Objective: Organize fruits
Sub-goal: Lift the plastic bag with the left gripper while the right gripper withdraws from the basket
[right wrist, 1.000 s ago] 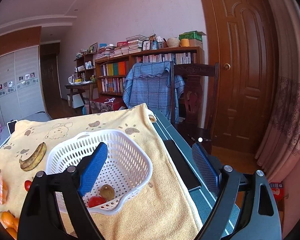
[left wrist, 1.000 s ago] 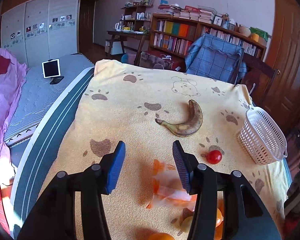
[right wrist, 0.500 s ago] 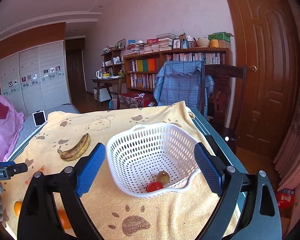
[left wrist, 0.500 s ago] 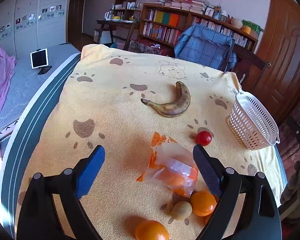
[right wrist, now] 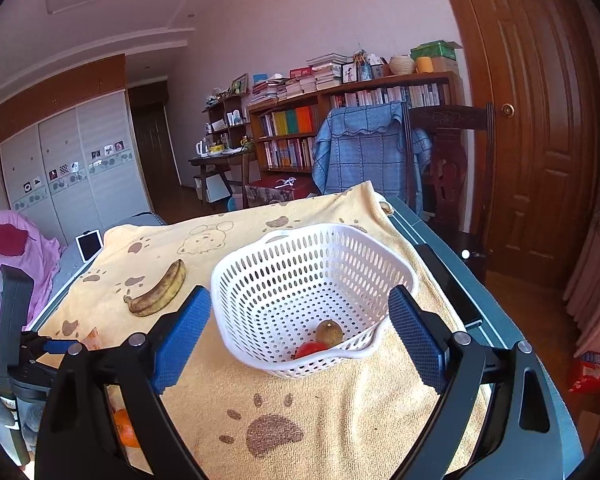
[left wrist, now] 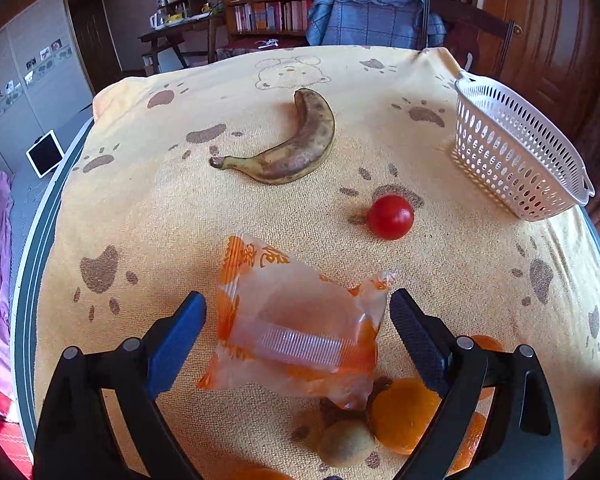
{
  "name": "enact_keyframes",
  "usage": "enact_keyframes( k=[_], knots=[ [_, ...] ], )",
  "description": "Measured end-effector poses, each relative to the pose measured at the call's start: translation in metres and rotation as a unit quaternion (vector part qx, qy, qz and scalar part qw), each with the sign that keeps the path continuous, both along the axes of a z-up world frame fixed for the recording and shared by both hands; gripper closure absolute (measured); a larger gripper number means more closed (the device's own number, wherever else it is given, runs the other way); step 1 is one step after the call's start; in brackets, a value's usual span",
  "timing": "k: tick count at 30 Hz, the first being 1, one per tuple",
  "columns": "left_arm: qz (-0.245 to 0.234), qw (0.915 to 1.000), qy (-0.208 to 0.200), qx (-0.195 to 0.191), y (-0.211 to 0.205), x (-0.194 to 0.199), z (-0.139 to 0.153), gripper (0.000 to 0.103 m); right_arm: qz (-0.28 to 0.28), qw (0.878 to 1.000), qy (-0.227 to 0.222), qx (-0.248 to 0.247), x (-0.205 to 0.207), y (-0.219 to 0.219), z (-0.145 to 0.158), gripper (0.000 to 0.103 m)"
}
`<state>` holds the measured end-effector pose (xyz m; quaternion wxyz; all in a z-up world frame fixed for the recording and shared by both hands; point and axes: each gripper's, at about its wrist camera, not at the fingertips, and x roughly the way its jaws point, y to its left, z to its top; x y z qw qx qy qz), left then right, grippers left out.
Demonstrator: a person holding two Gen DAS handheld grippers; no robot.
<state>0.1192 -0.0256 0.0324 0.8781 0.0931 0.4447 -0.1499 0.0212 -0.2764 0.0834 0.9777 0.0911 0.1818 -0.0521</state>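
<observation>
In the left wrist view, the left gripper is opening its jaws on either side of the clear orange-printed plastic fruit packet, pads not touching it, on the yellow paw-print towel. In the right wrist view, the right gripper is standing spread wide, empty, before the white perforated plastic basket.

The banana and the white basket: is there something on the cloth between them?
No. In the left wrist view, only bare yellow cloth with paw prints lies between the banana and the white basket. The red tomato sits nearer, off that line.
</observation>
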Motion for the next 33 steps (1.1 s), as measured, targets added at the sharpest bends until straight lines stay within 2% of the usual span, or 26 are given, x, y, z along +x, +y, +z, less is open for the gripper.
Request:
enact_keyframes(
  k=[4,9,13,15,21,26,28,33],
  knots=[
    [0.007,0.9994,0.028,-0.018,0.008,0.007,-0.004,0.012,0.0,1.0,0.006,0.0,0.002,0.0,-0.001,0.011],
    [-0.008,0.9992,0.036,-0.013,0.006,0.005,-0.009,0.027,0.004,1.0,0.014,-0.013,0.004,0.008,-0.003,0.011],
    [-0.011,0.9995,0.028,-0.011,0.002,0.001,-0.008,0.033,0.011,0.999,0.02,-0.025,0.004,0.018,-0.003,0.011],
    [-0.002,0.9995,0.018,-0.028,0.006,-0.001,-0.006,0.036,0.014,0.999,0.022,-0.032,0.004,0.023,-0.002,0.011],
    [0.028,0.9947,-0.014,-0.098,0.036,-0.007,0.012,0.037,0.035,0.998,0.038,-0.035,0.004,0.038,0.0,0.011],
    [0.057,0.9869,-0.043,-0.144,0.07,-0.011,0.032,0.037,0.091,0.994,0.065,-0.015,0.006,0.065,-0.002,0.011],
    [0.072,0.9842,-0.058,-0.151,0.083,-0.013,0.04,0.037,0.126,0.989,0.074,-0.011,0.003,0.083,-0.003,0.011],
    [0.112,0.9758,-0.08,-0.17,0.112,-0.016,0.05,0.037,0.235,0.967,0.1,-0.008,-0.006,0.139,-0.007,0.011]
  ],
)
